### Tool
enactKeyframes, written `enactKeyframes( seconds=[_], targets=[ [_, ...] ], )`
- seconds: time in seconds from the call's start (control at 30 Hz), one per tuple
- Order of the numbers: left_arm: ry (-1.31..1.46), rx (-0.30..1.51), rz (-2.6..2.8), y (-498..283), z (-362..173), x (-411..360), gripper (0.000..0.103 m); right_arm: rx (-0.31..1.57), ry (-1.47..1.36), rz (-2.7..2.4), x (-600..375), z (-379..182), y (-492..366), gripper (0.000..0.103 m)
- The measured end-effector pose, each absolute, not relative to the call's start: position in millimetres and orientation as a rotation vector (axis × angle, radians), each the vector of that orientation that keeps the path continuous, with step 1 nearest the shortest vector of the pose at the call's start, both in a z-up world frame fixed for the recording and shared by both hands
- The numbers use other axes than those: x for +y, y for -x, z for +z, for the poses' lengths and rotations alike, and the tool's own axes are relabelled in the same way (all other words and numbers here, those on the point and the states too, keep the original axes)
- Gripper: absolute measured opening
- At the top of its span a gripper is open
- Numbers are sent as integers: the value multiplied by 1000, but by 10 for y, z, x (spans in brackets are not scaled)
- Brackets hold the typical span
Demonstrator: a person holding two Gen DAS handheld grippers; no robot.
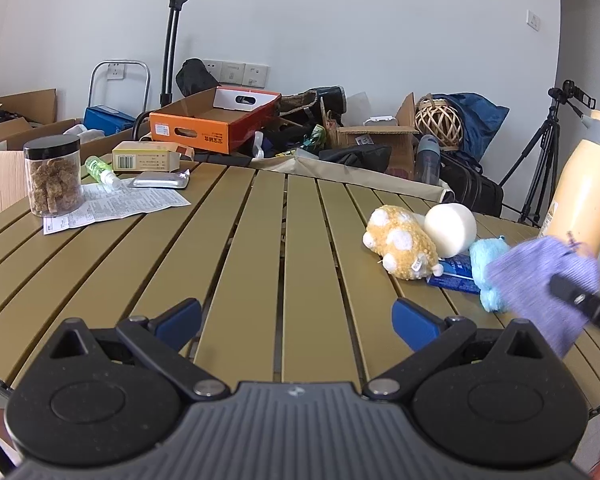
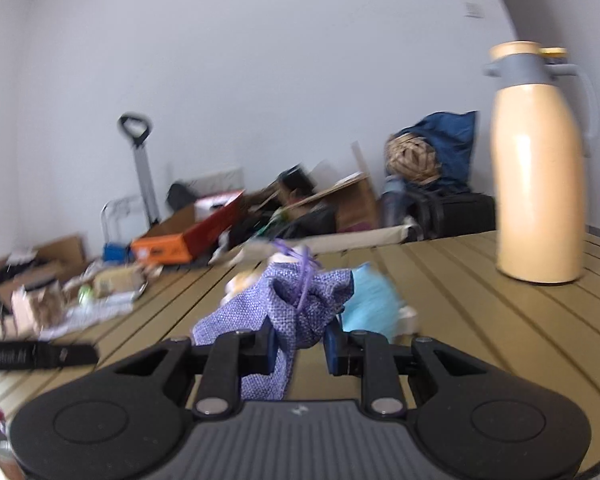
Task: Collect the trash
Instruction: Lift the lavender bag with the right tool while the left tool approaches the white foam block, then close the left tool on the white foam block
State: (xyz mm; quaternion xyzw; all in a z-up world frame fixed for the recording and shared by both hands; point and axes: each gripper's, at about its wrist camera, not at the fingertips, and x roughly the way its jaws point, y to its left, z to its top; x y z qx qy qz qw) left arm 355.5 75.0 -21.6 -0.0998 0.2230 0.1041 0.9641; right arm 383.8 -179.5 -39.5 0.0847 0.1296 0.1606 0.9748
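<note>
Woven purple fabric, a small drawstring pouch (image 2: pixel 296 312), sits pinched between the nearly closed fingers of the right tool (image 2: pixel 300 344) at lower centre of the right wrist view, above the desk (image 2: pixel 460 320). It looks light, limp, easily crumpled; gripping the bunched body suits it. Left tool (image 1: pixel 296 320) gapes wide, empty.

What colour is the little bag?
Purple, a woven pouch; clearest in the right wrist view.
</note>
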Motion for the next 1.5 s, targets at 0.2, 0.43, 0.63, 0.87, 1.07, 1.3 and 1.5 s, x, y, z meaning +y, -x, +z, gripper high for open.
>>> enactKeyframes(
  seconds=[0.2, 0.43, 0.63, 0.87, 1.07, 1.3, 1.5],
  targets=[
    [193, 471, 201, -3666, -189, 601, 103, 251, -281, 245, -2261, -365, -3921, 22],
    [96, 473, 160, -4035, 22, 116, 103, 239, -373, 178, -2692, -408, -3965, 22],
    [75, 516, 158, -4538, 207, -248, 103, 227, -448, 150, -2978, -475, -4117, 22],
    [56, 569, 230, -5171, 311, -530, 103, 222, -559, 68, -3394, -617, -4266, 22],
    [32, 629, 303, -5620, 288, -712, 103, 210, -591, 7, -3636, -686, -4287, 22],
    [8, 693, 366, -5898, 188, -818, 87, 228, -634, 0, -3715, -766, -4339, 22],
    [63, 755, 351, -5947, 105, -738, 31, 227, -609, 44, -3605, -717, -4330, 22]
  ],
)
